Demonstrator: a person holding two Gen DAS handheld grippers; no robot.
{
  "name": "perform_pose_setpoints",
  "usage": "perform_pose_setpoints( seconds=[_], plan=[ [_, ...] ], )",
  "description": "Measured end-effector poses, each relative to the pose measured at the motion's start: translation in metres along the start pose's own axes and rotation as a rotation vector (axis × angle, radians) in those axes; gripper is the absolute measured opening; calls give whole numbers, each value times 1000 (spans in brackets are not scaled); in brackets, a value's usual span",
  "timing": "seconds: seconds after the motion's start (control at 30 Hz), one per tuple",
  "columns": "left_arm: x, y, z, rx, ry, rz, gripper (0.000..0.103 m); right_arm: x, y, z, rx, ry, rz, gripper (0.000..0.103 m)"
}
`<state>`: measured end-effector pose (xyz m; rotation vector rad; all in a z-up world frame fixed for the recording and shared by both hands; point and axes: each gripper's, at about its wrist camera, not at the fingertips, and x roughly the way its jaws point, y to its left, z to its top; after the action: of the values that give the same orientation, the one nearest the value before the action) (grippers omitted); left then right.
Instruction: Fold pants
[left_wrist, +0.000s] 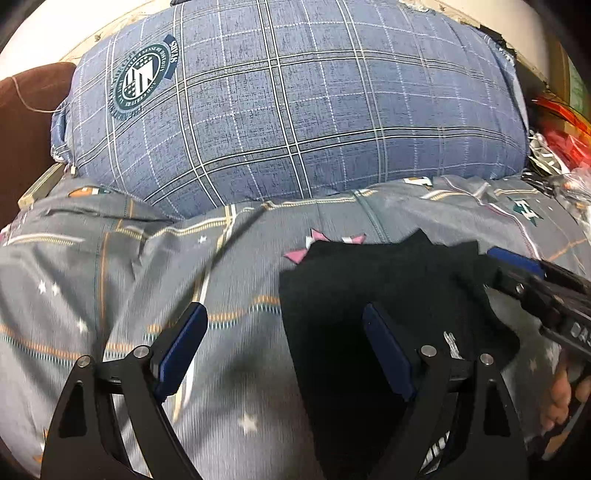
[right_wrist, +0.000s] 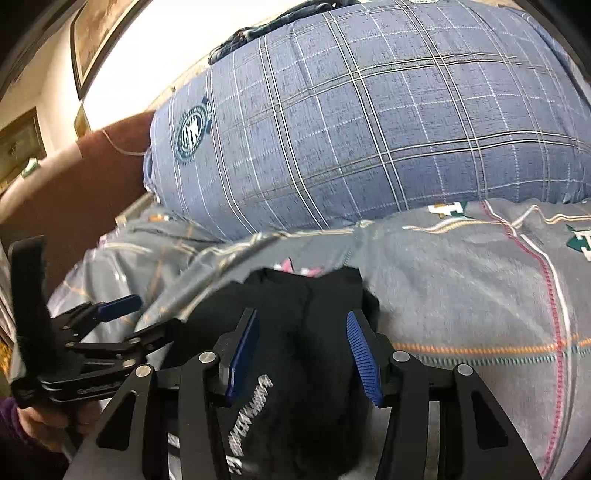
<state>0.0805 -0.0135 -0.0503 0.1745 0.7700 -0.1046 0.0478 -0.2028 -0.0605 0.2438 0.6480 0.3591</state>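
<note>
Both grippers, the left gripper (left_wrist: 284, 350) and right gripper (right_wrist: 303, 354), hang released above the black pants (left_wrist: 369, 295) bunched on the grey bedspread (left_wrist: 129, 277), so a careless pinch could snag that cover underneath too.

Black pants (right_wrist: 306, 354) cut off below; bedspread (left_wrist: 110, 280) motion-blurred; right gripper (left_wrist: 517, 266) half out of frame.

In front of me lies a grey patterned bed sheet (left_wrist: 110, 295). Far behind it rests a big blue checked pillow (left_wrist: 295, 110), with a brown upholstered headboard (right_wrist: 92, 177) and framed pictures (right_wrist: 96, 33) on the white wall at left.
</note>
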Motion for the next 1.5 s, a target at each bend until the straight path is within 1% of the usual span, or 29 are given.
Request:
perform_pose_setpoints(
  seconds=[0.03,0.07,0.1,0.17,0.23,0.27,0.33,0.37,0.43,0.57,0.63,0.67,0.7,0.77,0.83,0.87,0.93,0.97,1.0,1.03,1.1,1.17,1.23,1.3,1.4,1.5],
  plan=[
    [6,0,3,-2,15,6,87,5,0,5,9,9,9,49],
    [12,0,5,-6,30,2,87,9,2,7,9,14,9,46],
    [19,1,6,-13,48,-13,87,14,4,9,-1,19,6,39],
    [28,1,7,-23,77,-20,87,28,9,11,-28,48,2,35],
    [41,3,7,-38,105,-25,87,45,8,10,-21,85,-5,35],
    [45,4,7,-43,116,-29,87,52,7,9,-19,99,-15,33],
    [55,4,7,-52,147,-34,88,66,2,6,-17,128,-38,32],
    [63,5,6,-56,171,-33,89,69,0,5,-15,132,-38,32],
    [69,4,7,-65,180,-34,89,73,-1,4,-27,147,-43,32],
    [77,2,9,-61,197,-9,96,78,-2,1,-46,142,-45,33],
    [74,5,10,-77,213,-10,96,76,-5,1,-33,141,-31,34],
    [69,5,10,-82,215,-8,96,74,-5,1,-32,136,-20,36],
    [62,5,10,-84,205,-2,96,70,-5,0,-31,125,-2,36],
    [41,7,8,-75,156,19,95,58,-3,0,-32,102,7,36],
    [18,9,1,-63,107,39,95,41,0,-1,-44,83,-13,36],
    [10,11,-3,-61,98,36,95,34,1,-1,-44,75,-15,38],
    [0,18,-11,-76,101,14,95,16,0,-2,-33,70,0,50],
    [-3,23,-16,-92,113,-5,95,7,-2,-3,-20,70,7,63],
    [-2,28,-22,-116,135,-27,95,0,-3,-4,-9,67,11,70],
    [1,35,-29,-157,164,-66,95,-8,-7,-5,1,56,12,70],
    [5,46,-37,-224,192,-126,95,-13,-14,-6,21,61,13,70],
    [6,53,-41,-272,203,-176,95,-11,-25,-12,73,109,54,70],
    [8,51,-42,-280,217,-232,95,-6,-34,-20,137,145,93,70],
    [12,49,-42,-269,229,-291,95,3,-37,-24,153,177,108,70],
    [13,48,-43,-280,227,-321,95,20,-37,-31,137,223,63,70],
    [19,46,-45,-283,238,-370,95,30,-29,-32,95,208,42,70]
  ],
)
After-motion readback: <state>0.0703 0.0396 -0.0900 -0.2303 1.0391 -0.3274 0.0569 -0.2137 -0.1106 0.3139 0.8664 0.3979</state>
